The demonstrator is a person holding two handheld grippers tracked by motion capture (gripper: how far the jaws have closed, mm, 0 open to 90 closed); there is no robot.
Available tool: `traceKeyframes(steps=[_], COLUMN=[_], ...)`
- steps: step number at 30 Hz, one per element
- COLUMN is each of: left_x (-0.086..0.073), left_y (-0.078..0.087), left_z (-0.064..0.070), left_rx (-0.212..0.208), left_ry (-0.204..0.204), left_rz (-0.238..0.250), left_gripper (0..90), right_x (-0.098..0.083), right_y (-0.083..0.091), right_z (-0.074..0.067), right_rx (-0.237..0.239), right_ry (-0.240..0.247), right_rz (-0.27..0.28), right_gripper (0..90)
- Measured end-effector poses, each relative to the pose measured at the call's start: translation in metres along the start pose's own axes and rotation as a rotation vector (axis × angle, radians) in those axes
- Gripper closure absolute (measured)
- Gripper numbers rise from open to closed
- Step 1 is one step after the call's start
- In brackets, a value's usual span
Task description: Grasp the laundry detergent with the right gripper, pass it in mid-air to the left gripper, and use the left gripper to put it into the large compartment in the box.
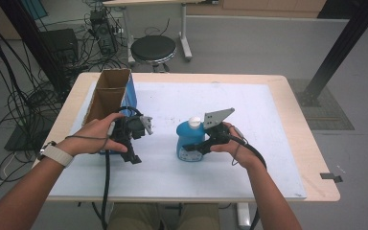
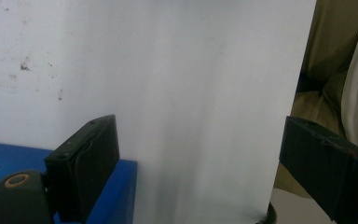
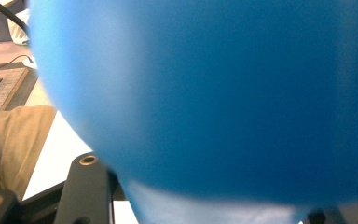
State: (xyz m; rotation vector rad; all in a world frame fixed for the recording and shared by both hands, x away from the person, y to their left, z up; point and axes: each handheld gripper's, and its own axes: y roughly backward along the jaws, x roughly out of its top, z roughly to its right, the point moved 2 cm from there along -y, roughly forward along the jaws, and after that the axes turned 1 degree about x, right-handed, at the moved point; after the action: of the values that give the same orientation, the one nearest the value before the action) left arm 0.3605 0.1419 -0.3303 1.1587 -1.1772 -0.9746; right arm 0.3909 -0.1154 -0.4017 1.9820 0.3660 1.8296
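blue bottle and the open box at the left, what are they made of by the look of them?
Blue bottle: probably plastic, smooth with a slight sheen, white cap and a printed label low on the front. Open box: cardboard, matte brown inside with raw flap edges; its outer face is blue, likely printed or coated.

A: From where does the high view look?

B: From above the person's side, facing forward and down on the white-topped wooden table [image 1: 249, 100], with grey floor beyond.

A: And the left gripper view?

B: It sits low and close over that white top [image 2: 191, 93], looking toward the person's lap.

A: The right gripper view?

B: Pressed nearly against the rounded blue plastic bottle [image 3: 223, 93], blurred by nearness; the high view shares that bottle [image 1: 190, 139], standing mid-table.
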Motion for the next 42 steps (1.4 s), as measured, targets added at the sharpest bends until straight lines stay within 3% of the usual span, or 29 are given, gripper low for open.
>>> traceKeyframes(steps=[22,42], left_x=[-0.0007,0.0004], left_y=[0.0035,0.0050], left_z=[0.0038,0.0030], left_rx=[0.004,-0.002], left_ry=[-0.005,-0.009], left_rz=[0.004,0.001], left_gripper=[12.7,12.7], right_x=[-0.0016,-0.0001], right_y=[0.0001,-0.0002], right_z=[0.0013,0.0010], right_rx=[0.011,0.008], right_ry=[-0.002,-0.009], right_rz=[0.017,-0.001], right_gripper=[43.2,42.9])
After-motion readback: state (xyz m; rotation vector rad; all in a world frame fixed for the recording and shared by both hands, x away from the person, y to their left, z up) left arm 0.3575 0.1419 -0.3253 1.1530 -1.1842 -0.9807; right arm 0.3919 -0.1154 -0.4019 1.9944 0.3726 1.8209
